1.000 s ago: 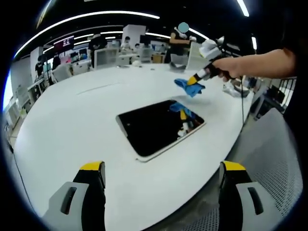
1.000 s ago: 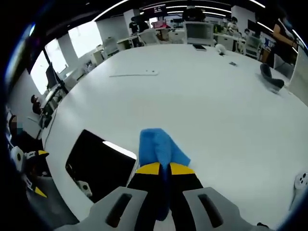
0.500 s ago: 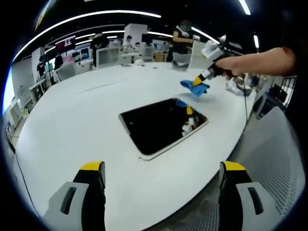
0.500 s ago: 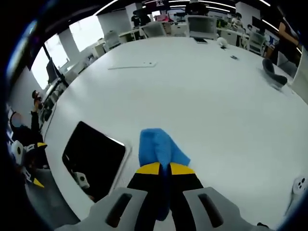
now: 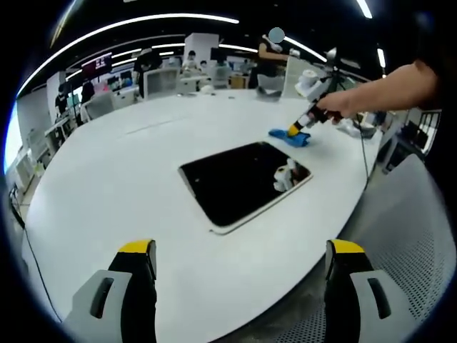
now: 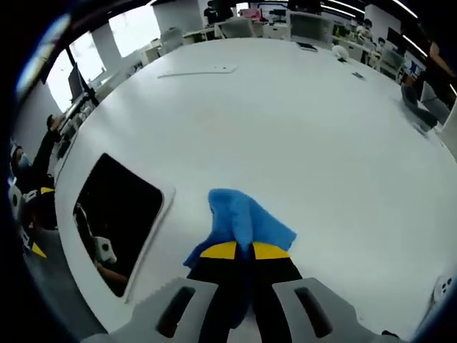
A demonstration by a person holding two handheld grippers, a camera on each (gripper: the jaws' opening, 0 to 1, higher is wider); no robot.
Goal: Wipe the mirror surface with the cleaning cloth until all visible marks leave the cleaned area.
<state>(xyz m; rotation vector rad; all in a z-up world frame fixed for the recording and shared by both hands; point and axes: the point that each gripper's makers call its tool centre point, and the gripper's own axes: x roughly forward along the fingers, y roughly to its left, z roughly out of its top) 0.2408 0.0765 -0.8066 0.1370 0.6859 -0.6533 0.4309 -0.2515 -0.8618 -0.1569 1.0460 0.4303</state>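
Cloth set down beside the mirror, wiping step not in contact.
Right claw (image 6: 238, 250) clamps cloth (image 6: 239, 218) on surface (image 6: 300, 121); left claw (image 5: 239, 250) apart. Next: carry cloth onto mirror (image 5: 239, 179).

Left gripper (image 5: 239, 266): two grey jaws at the frame's bottom, each with a black inner face, yellow tip and dark slot. Right gripper (image 6: 238, 251): same grey jaws, black inner faces, yellow tips. Bare forearm at upper right, dark sleeve (image 5: 434, 44) above it.

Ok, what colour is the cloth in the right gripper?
Blue. The cloth shows best in the right gripper view, pinched in the right gripper.
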